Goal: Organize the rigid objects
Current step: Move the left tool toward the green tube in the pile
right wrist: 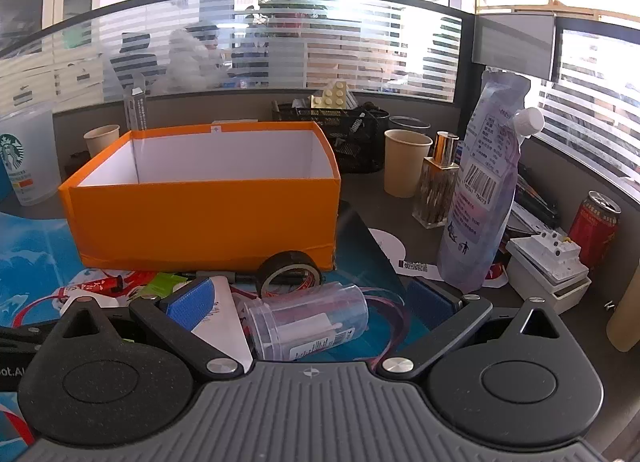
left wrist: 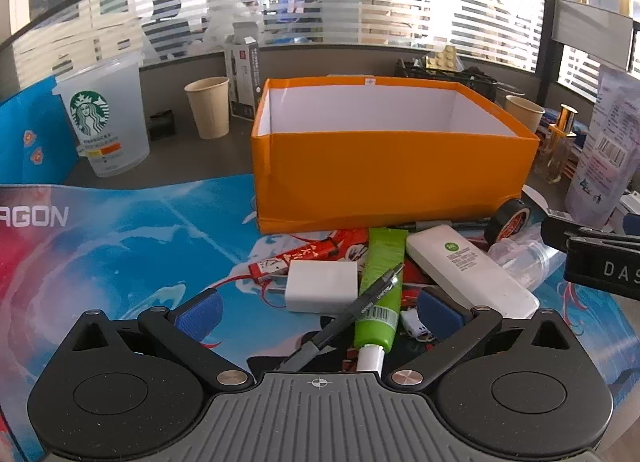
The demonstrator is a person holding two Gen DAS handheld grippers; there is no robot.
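An empty orange box point(left wrist: 384, 173) stands behind a pile of small objects; it also shows in the right wrist view point(right wrist: 200, 209). My left gripper point(left wrist: 318, 312) is open over a white charger point(left wrist: 322, 286), a black pen point(left wrist: 352, 314) and a green tube point(left wrist: 380, 282). A white power bank point(left wrist: 468, 274), a red packet point(left wrist: 296, 256) and a black tape roll point(left wrist: 510, 217) lie nearby. My right gripper point(right wrist: 312, 302) is open around a clear plastic jar point(right wrist: 308, 320) lying on its side, with the tape roll point(right wrist: 288, 272) just beyond.
A Starbucks cup point(left wrist: 102, 117), paper cups point(left wrist: 208, 107) point(right wrist: 406, 167), a black mesh organizer point(right wrist: 340, 133), a perfume bottle point(right wrist: 438, 181), a tall refill pouch point(right wrist: 484, 189), a red can point(right wrist: 594, 227) and a white device point(right wrist: 548, 266) surround the box on the blue mat point(left wrist: 120, 254).
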